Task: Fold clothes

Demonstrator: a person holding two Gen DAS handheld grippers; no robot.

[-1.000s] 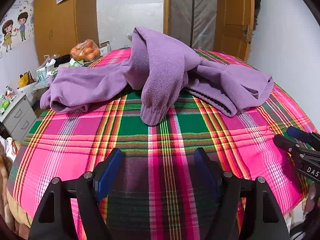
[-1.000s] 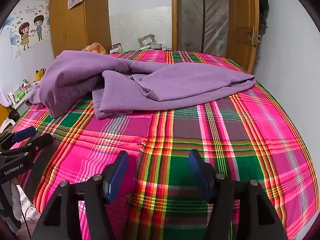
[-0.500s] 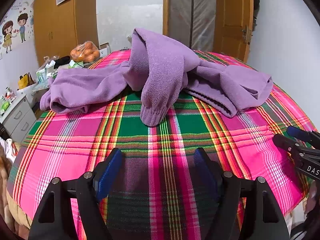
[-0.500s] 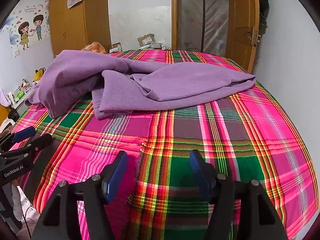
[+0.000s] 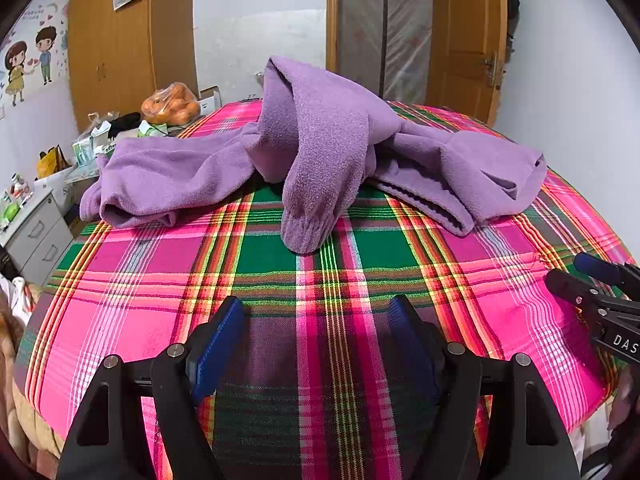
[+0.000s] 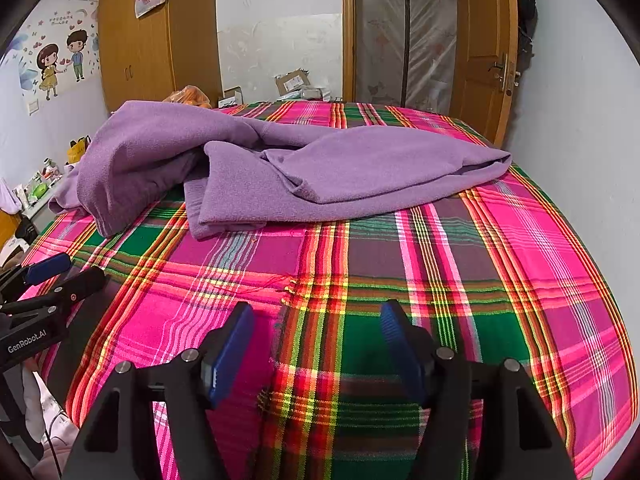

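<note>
A purple fleece garment [image 5: 320, 152] lies crumpled on the far half of a bed covered by a pink, green and red plaid sheet [image 5: 320, 280]. One cuffed sleeve [image 5: 308, 220] hangs toward me in the left wrist view. In the right wrist view the same garment [image 6: 320, 176] spreads across the sheet [image 6: 400, 280]. My left gripper [image 5: 316, 320] hovers open over the near sheet, well short of the sleeve, nothing between its blue pads. My right gripper [image 6: 316, 324] is also open and empty above the near edge. Each gripper shows at the side of the other's view: right gripper [image 5: 592, 284], left gripper [image 6: 56, 276].
A bag of oranges [image 5: 170, 104] and clutter sit beyond the bed's far left corner. A white drawer unit [image 5: 32, 236] stands at the left. Wooden wardrobes [image 6: 136, 40] and a door [image 6: 480, 60] line the back wall. A white wall [image 6: 580, 120] runs along the bed's right side.
</note>
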